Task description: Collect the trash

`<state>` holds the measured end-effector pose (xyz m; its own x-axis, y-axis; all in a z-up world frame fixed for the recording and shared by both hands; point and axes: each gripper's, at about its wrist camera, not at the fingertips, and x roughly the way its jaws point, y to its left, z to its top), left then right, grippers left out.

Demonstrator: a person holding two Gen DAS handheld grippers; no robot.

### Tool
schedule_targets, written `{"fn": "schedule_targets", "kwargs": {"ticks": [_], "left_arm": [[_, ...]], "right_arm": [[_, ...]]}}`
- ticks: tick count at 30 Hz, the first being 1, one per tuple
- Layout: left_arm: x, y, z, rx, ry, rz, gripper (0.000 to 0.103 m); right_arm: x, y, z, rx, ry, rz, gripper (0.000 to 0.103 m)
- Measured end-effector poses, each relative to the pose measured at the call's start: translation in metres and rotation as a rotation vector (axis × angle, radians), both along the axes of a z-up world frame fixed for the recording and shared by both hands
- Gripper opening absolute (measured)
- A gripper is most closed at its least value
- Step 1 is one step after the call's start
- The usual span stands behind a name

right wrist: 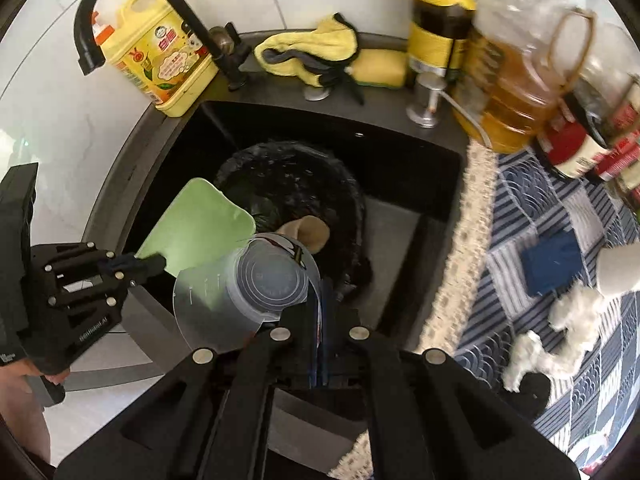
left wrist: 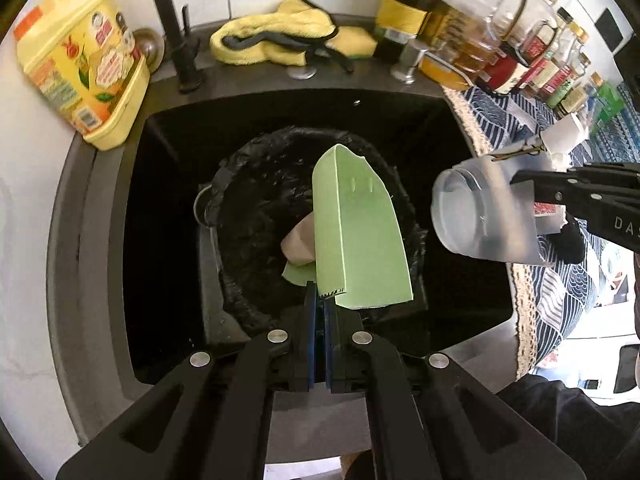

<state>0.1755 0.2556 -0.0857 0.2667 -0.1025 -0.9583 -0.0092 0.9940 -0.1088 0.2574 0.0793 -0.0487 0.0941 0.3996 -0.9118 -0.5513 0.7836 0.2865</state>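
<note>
Trash for collection was shown in both grippers at once, above a black-lined bin [left wrist: 256,200] standing in the dark sink [left wrist: 168,208]. Left gripper [left wrist: 320,300]: jaws pressed together on the lower serrated edge of a green cardboard piece [left wrist: 356,236], which stood tilted up and away from the fingers, directly over the bin's mouth; pinching it at one edge left the bulk of the card hanging clear, presumably so that it would fall straight into the liner on release. Right gripper [right wrist: 318,312]: jaws pinched on the wall of a translucent plastic cup [right wrist: 256,280], held on its side with the base towards the right wrist camera and the mouth towards the bin, also above the sink. In the left wrist view the same cup [left wrist: 484,216] hung just right of the bin, near the sink's right edge. A brownish crumpled scrap [right wrist: 308,232] already lay inside the liner, which suggested that the task was partly done. On the patterned cloth [right wrist: 560,216] to the right, white crumpled tissue [right wrist: 560,328] lay uncollected. A yellow detergent jug [left wrist: 80,56], yellow rag [left wrist: 272,36] and oil bottles [right wrist: 516,80] stood along the sink's rear rim, apart from the work.
</note>
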Motion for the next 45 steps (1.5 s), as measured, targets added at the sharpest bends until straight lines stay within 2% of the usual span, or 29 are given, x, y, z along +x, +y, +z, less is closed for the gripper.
{"fn": "schedule_targets", "kwargs": {"ticks": [6,16,19,21,22,31,34,36,40,42,43,44,45], "left_arm": [[0.008,0.011,-0.013,-0.015,0.035,-0.006,0.002],[0.023,0.015,-0.027,-0.029,0.063,-0.027,0.006],[0.025,0.016,-0.028,-0.028,0.065,-0.02,0.006],[0.028,0.017,-0.028,-0.028,0.069,-0.021,0.006],[0.03,0.017,-0.028,-0.024,0.071,-0.02,0.006],[0.03,0.01,-0.021,-0.012,0.076,-0.025,0.006],[0.03,0.007,-0.018,-0.001,0.074,-0.019,0.021],[0.028,0.004,-0.015,-0.001,0.072,-0.019,0.021],[0.024,-0.009,-0.005,-0.001,0.059,-0.031,0.021],[0.023,-0.018,0.0,-0.013,0.053,-0.047,0.021],[0.023,-0.022,0.002,-0.017,0.05,-0.056,0.028],[0.022,-0.028,0.004,-0.022,0.043,-0.069,0.04],[0.023,-0.036,0.007,-0.034,0.033,-0.089,0.044]], "right_arm": [[0.01,0.027,-0.01,-0.006,0.032,0.003,0.002],[0.025,0.049,-0.021,-0.012,0.059,0.007,0.003],[0.027,0.052,-0.025,-0.005,0.076,0.004,0.011],[0.03,0.051,-0.027,0.004,0.091,-0.005,0.024],[0.031,0.05,-0.027,0.012,0.096,-0.009,0.027],[0.03,0.033,-0.026,0.029,0.104,-0.031,0.027],[0.027,0.024,-0.024,0.038,0.112,-0.037,0.027],[0.025,0.017,-0.023,0.05,0.12,-0.041,0.033],[0.019,-0.002,-0.018,0.065,0.116,-0.06,0.034],[0.015,-0.016,-0.017,0.057,0.11,-0.082,0.039],[0.014,-0.022,-0.017,0.054,0.108,-0.094,0.04],[0.012,-0.032,-0.017,0.052,0.112,-0.118,0.041],[0.011,-0.043,-0.017,0.051,0.119,-0.143,0.045]]}}
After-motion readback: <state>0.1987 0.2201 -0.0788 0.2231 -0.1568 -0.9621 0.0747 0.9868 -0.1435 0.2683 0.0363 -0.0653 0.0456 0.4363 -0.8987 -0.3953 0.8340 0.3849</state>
